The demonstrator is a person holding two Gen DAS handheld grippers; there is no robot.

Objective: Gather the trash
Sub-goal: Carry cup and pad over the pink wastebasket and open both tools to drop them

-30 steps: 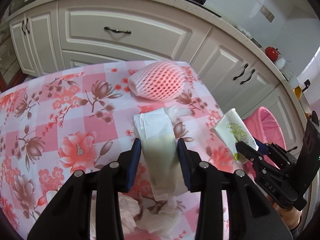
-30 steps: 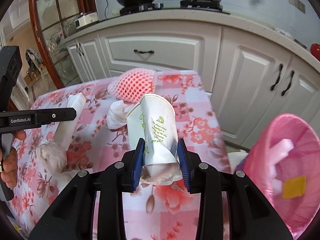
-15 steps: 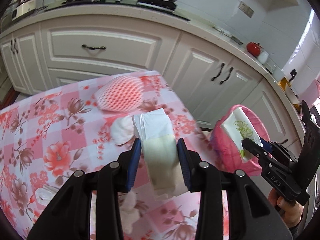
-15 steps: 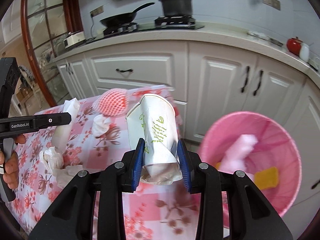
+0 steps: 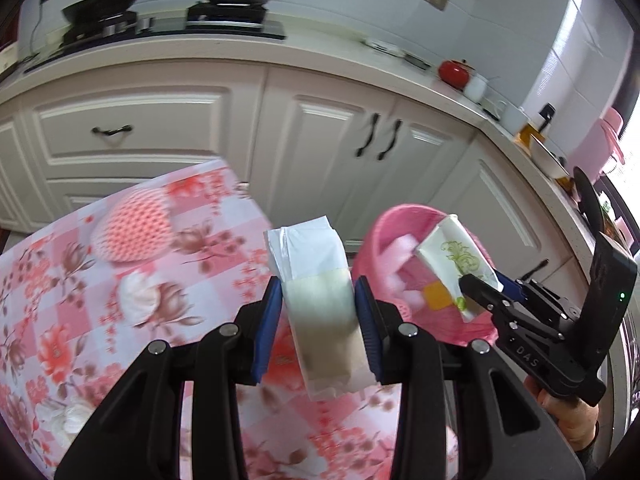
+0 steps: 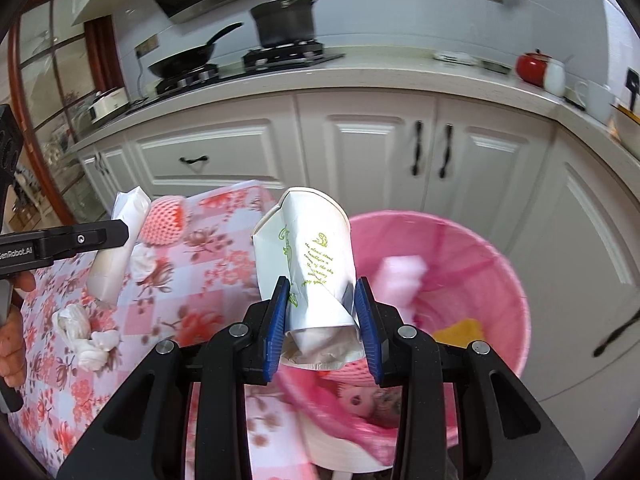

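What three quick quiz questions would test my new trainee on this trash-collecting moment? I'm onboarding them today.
1. True or false: the right claw grips a crushed paper cup.
2. What does the left claw hold? A) white packet B) spoon C) red foam net
3. Which colour is the bin?

Key: 1 true; 2 A; 3 pink.
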